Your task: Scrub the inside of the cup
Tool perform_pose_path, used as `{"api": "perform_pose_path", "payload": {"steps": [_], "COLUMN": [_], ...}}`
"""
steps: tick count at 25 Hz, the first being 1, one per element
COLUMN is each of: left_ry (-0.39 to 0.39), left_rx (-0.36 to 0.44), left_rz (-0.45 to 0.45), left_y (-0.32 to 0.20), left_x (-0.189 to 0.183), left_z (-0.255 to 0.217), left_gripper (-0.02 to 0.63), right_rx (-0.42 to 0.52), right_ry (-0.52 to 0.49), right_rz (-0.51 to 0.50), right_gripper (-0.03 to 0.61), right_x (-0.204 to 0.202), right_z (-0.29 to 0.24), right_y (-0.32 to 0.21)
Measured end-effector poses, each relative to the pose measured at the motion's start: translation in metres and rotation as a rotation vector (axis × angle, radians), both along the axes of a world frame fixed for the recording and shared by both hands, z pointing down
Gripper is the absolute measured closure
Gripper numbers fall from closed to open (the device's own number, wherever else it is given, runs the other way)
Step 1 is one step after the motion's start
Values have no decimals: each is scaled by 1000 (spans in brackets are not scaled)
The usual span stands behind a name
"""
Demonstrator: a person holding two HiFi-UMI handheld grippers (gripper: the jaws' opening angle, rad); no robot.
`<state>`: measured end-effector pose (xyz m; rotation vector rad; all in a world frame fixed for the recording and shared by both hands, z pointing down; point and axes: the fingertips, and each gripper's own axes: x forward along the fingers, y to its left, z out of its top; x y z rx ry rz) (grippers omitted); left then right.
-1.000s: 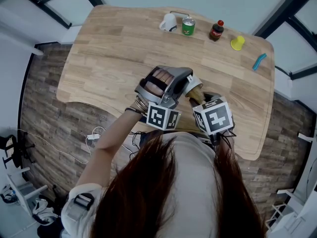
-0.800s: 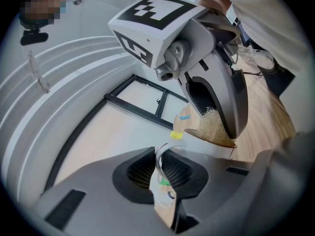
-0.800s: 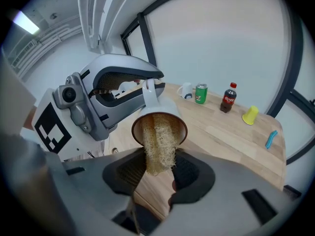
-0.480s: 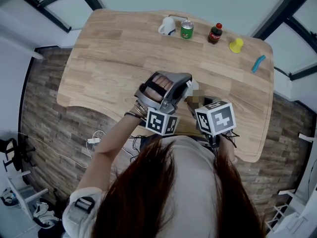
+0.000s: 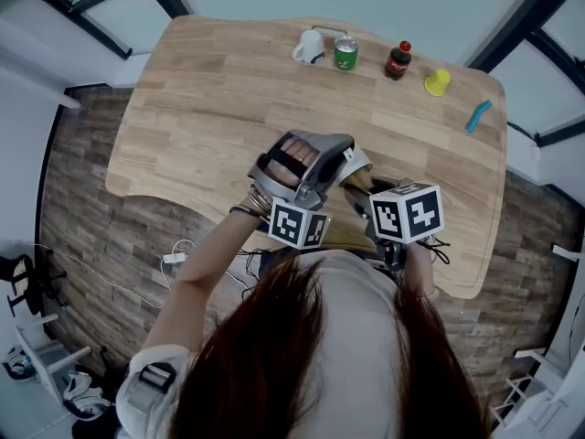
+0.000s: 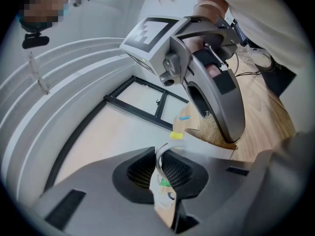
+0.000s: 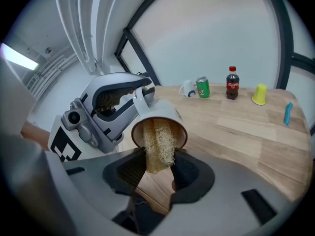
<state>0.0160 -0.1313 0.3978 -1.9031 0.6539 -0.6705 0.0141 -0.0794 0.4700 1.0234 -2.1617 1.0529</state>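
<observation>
Since half a second ago the right gripper [image 7: 156, 168] has shifted slightly to its own right, and the cup's brown mouth now shows plainly between the two grippers. The cup [image 7: 157, 113] is held off the table, tipped on its side, mouth toward the right gripper. The left gripper [image 6: 160, 173] is clamped on its thin white handle [image 6: 158, 157]. The right one is clenched on a straw-coloured loofah [image 7: 158, 141] whose end sits inside the cup.

The handle is a narrow hold – a hard shove or twist of the loofah could turn the cup in the jaws or work it loose. Drawing back too far would likely pull the scrubber out of the mouth.

The pale wooden table [image 5: 210, 99] carries a white mug [image 5: 310, 44], a green can [image 5: 345, 51], a cola bottle [image 5: 397, 59] and a yellow cup [image 5: 438, 81] along its far edge – all well apart from the work. Around it are plank-pattern flooring [image 5: 82, 199] and pale walls with dark frames
</observation>
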Motion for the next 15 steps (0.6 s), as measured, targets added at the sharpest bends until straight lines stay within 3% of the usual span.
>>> {"api": "perform_pose_path", "payload": {"steps": [15], "left_ry": [19], "left_rx": [2], "left_rz": [-9], "left_y": [-3], "left_x": [-3], "left_z": [1], "left_gripper": [569], "right_rx": [-88], "right_ry": [-298], "right_rz": [98], "right_gripper": [422], "right_x": [-4], "right_z": [-2], "right_y": [-4]}}
